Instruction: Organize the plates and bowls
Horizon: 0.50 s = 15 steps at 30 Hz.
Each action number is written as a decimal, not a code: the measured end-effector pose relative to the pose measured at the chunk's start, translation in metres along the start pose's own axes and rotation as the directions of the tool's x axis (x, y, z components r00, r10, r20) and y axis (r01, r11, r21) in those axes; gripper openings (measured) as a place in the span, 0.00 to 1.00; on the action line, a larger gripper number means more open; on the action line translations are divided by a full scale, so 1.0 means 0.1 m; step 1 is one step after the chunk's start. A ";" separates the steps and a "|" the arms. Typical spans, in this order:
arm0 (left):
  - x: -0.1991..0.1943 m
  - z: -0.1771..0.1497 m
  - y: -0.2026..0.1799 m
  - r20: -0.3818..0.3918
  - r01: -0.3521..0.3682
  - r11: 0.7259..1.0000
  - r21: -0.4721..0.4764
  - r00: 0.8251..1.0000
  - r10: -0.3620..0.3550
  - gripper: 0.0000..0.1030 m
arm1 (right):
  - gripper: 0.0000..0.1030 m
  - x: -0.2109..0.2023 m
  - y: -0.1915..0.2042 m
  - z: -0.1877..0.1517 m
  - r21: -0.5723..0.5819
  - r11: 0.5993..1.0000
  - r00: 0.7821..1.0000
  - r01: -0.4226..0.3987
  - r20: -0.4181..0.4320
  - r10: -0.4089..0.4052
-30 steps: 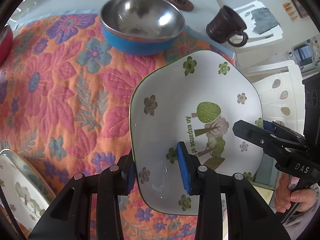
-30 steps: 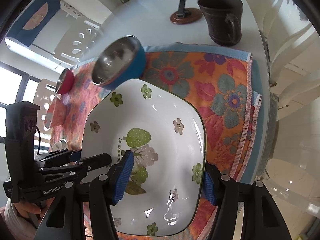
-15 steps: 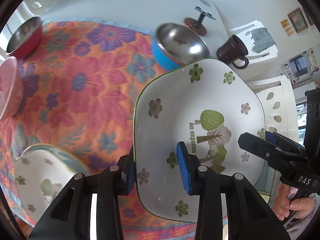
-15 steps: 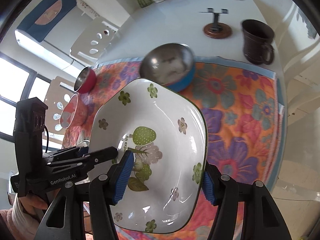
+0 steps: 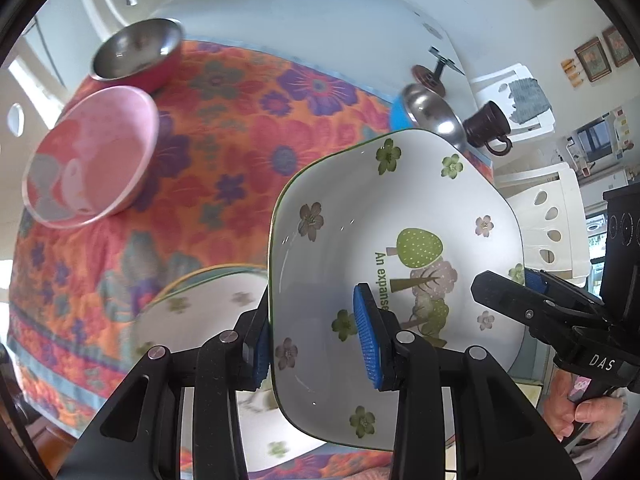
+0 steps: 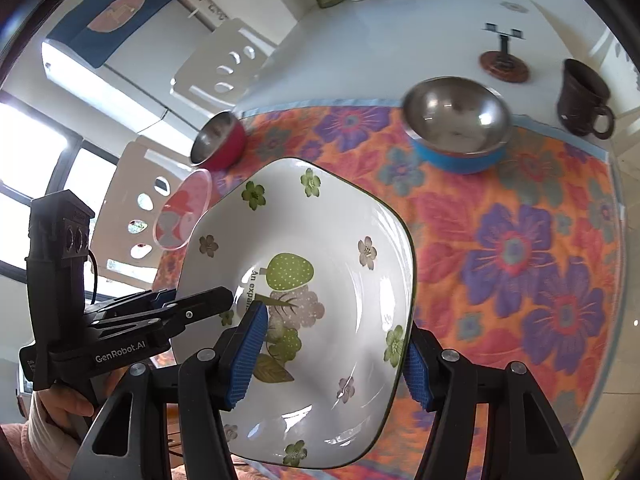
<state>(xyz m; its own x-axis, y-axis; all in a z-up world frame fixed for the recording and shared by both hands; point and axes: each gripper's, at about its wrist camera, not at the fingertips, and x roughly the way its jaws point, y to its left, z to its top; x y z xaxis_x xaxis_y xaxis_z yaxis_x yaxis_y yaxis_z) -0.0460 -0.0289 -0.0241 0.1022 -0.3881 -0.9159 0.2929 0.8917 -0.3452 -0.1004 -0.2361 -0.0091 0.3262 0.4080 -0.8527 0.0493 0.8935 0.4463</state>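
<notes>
The floral plate (image 5: pixel 396 216) is held off the bench (image 6: pixel 372 40), tilted with its white inner face toward both cameras and its printed tree standing roughly upright in each view; it is squarish with rounded corners, so no clear long axis shows. It is a deep white dish with a thin green rim, scattered green and mauve flowers, and the words "An expanse" beside the tree. The left tongs (image 5: pixel 316 340) pinch its left edge, one blue pad inside, one behind. The right tongs (image 6: pixel 332 348) pinch the opposite edge the same way. Below it on the flowered cloth (image 5: pixel 224 128) lies a second floral plate (image 5: pixel 200 308), partly overlapped in view. Farther back stand a pink bowl (image 5: pixel 92 160), a red steel bowl (image 5: pixel 136 52) and a blue steel bowl (image 6: pixel 456 120), with a dark mug (image 6: pixel 580 100) beyond
</notes>
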 end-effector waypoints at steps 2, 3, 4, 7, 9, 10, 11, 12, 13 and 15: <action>-0.07 -0.04 0.16 0.005 -0.002 1.000 -0.008 1.000 0.002 0.32 | 0.59 0.07 0.16 -0.02 -0.008 1.000 1.000 0.001 -0.004 -0.001; -0.09 -0.05 0.20 0.006 -0.003 1.000 -0.010 1.000 0.003 0.32 | 0.59 0.09 0.22 -0.04 -0.011 1.000 1.000 0.002 -0.006 -0.002; -0.12 -0.07 0.26 0.008 -0.004 1.000 -0.012 1.000 0.004 0.32 | 0.59 0.11 0.29 -0.05 -0.014 1.000 1.000 0.001 -0.008 -0.001; -0.20 -0.11 0.42 0.016 -0.002 1.000 -0.019 1.000 0.002 0.32 | 0.59 0.19 0.47 -0.09 -0.024 1.000 1.000 -0.002 -0.015 0.002; -0.24 -0.13 0.51 0.020 0.001 1.000 -0.020 1.000 -0.001 0.32 | 0.59 0.23 0.58 -0.12 -0.031 1.000 1.000 0.001 -0.022 -0.002; -0.26 -0.14 0.56 0.021 0.000 1.000 -0.020 1.000 0.000 0.32 | 0.59 0.25 0.63 -0.14 -0.034 0.999 1.000 0.004 -0.025 -0.005; -0.27 -0.15 0.60 0.022 0.001 1.000 -0.020 1.000 0.000 0.32 | 0.59 0.27 0.68 -0.15 -0.039 0.999 1.000 0.005 -0.027 -0.006; -0.29 -0.16 0.64 0.023 0.002 1.000 -0.020 1.000 -0.002 0.32 | 0.59 0.29 0.72 -0.16 -0.041 0.999 1.000 0.005 -0.030 -0.006; -0.30 -0.17 0.68 0.024 0.006 1.000 -0.021 1.000 -0.005 0.32 | 0.59 0.31 0.76 -0.17 -0.044 0.999 0.999 0.005 -0.033 -0.007; -0.32 -0.19 0.74 0.026 0.010 1.000 -0.019 1.000 -0.009 0.32 | 0.59 0.35 0.84 -0.20 -0.053 0.999 0.999 0.011 -0.041 -0.014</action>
<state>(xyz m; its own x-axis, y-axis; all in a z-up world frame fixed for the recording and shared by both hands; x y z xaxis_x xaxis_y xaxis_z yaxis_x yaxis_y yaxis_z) -0.0457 0.0540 -0.0246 0.1237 -0.4024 -0.9071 0.2758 0.8920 -0.3581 -0.1036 -0.1428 -0.0066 0.2862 0.4031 -0.8692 0.0028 0.9068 0.4215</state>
